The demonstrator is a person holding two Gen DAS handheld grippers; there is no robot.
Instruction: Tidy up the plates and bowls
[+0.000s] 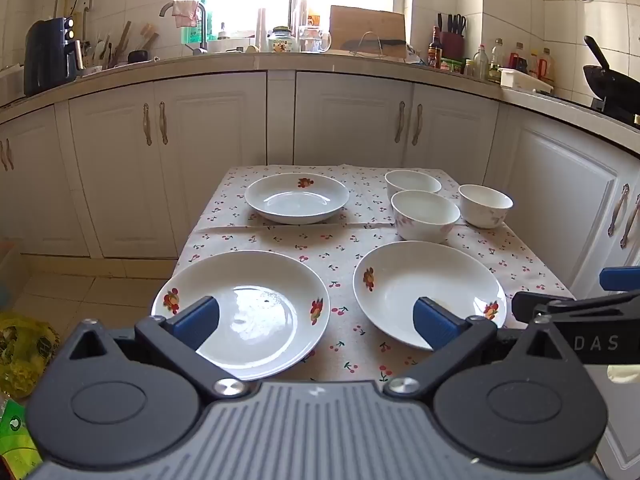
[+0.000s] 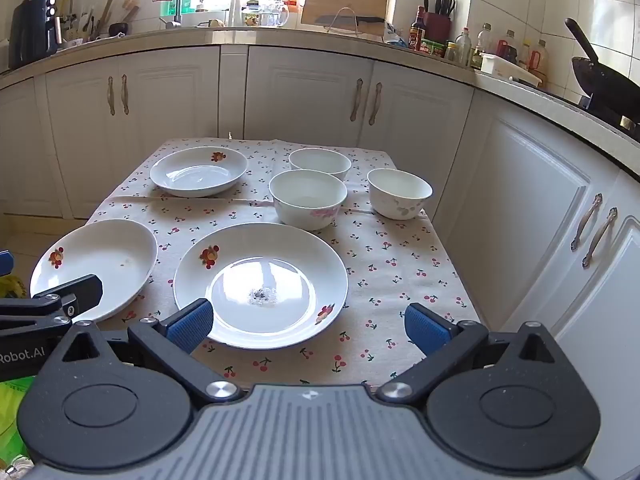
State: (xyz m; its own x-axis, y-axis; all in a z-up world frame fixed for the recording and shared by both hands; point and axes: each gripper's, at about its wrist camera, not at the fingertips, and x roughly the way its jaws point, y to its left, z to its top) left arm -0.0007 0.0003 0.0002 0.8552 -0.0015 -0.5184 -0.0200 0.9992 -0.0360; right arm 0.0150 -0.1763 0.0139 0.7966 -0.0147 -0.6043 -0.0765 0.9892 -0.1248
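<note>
Three white plates with fruit prints lie on the cherry-print tablecloth point(image 1: 344, 248): a near left plate point(image 1: 256, 312) point(image 2: 108, 264), a near right plate point(image 1: 424, 284) point(image 2: 260, 284) and a far plate point(image 1: 297, 197) point(image 2: 199, 171). Three white bowls stand at the far right: the front one point(image 1: 425, 215) point(image 2: 308, 199), one behind it point(image 1: 412, 181) point(image 2: 320, 163) and one at the right point(image 1: 485, 205) point(image 2: 399, 193). My left gripper point(image 1: 316, 320) hovers open above the near edge, between the two near plates. My right gripper point(image 2: 308, 326) is open over the near right plate's front rim.
White kitchen cabinets point(image 1: 352, 120) surround the small table closely at the back and right. The counter holds an air fryer point(image 1: 50, 54), bottles point(image 1: 484, 60) and a black wok point(image 1: 612, 80). Green and yellow bags point(image 1: 20, 352) lie on the tiled floor at the left.
</note>
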